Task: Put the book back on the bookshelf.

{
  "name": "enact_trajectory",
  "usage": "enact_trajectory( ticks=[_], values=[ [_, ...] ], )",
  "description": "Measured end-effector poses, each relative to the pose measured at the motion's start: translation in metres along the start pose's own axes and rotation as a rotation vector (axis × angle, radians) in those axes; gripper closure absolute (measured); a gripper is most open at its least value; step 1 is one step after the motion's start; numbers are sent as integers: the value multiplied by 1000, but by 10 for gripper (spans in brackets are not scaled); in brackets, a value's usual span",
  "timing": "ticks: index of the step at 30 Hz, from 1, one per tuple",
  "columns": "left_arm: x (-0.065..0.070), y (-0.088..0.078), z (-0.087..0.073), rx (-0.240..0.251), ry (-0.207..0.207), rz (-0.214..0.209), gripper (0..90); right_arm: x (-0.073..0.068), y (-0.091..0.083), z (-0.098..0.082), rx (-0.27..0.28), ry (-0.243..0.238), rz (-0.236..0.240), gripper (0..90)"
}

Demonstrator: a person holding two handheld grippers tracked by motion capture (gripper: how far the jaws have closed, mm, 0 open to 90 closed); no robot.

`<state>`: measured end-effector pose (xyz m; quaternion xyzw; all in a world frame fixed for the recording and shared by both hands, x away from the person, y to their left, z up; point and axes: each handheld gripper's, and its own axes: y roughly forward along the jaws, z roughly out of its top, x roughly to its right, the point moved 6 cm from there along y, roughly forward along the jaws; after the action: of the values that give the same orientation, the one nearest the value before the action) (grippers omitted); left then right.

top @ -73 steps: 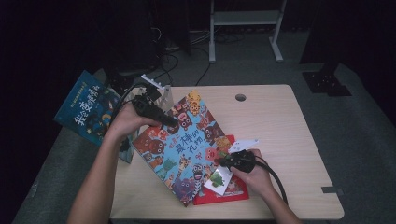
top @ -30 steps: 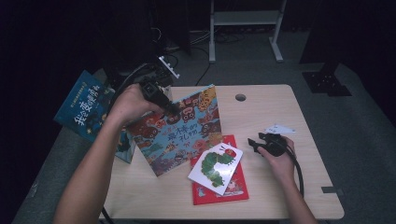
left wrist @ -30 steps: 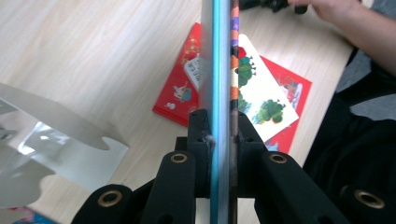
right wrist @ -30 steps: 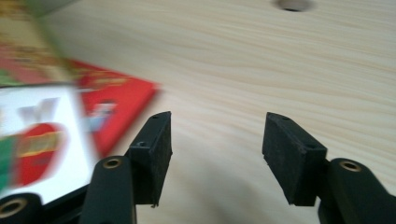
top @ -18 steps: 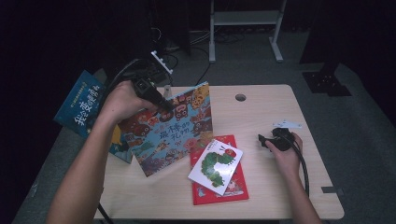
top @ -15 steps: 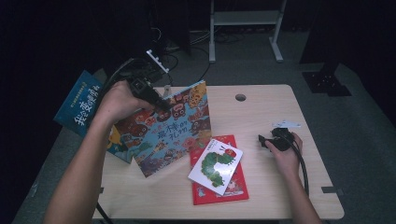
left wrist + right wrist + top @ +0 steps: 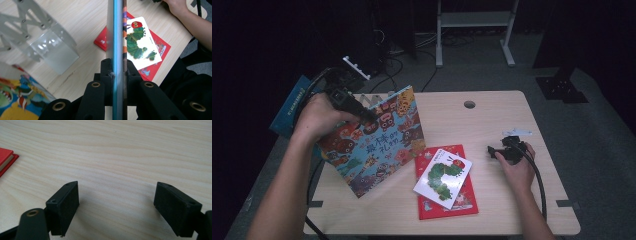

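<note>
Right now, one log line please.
left hand-held gripper: shut on tilted picture book | right hand-held gripper: open, just opening | caterpillar book: on red book

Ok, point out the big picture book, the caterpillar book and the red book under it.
big picture book (image 7: 382,145), high view, front cover.
caterpillar book (image 7: 443,172), high view, green caterpillar picture.
red book (image 7: 464,200), high view, bare lower right corner.

Red book (image 7: 462,202), green-caterpillar white book (image 7: 443,171)
</note>
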<state>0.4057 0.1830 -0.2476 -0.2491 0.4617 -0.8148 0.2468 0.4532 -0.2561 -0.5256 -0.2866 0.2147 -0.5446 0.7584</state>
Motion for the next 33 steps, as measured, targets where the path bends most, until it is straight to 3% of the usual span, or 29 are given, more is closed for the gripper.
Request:
enact_trajectory(
  ticks=[12,18,19,23,33],
  values=[
    [-18,-25,-38,46,-76,26,806,0,0,0,-2,-1,1,190],
    [-28,-38,-56,115,-118,45,805,0,0,0,-2,5,-1,191],
    [-32,-42,-61,148,-148,45,806,1,0,0,-1,5,-3,192],
    [-38,-47,-68,187,-193,50,805,1,0,0,1,7,-4,193],
    [-48,-56,-87,188,-230,74,805,1,0,0,0,11,-6,196]
  ],
)
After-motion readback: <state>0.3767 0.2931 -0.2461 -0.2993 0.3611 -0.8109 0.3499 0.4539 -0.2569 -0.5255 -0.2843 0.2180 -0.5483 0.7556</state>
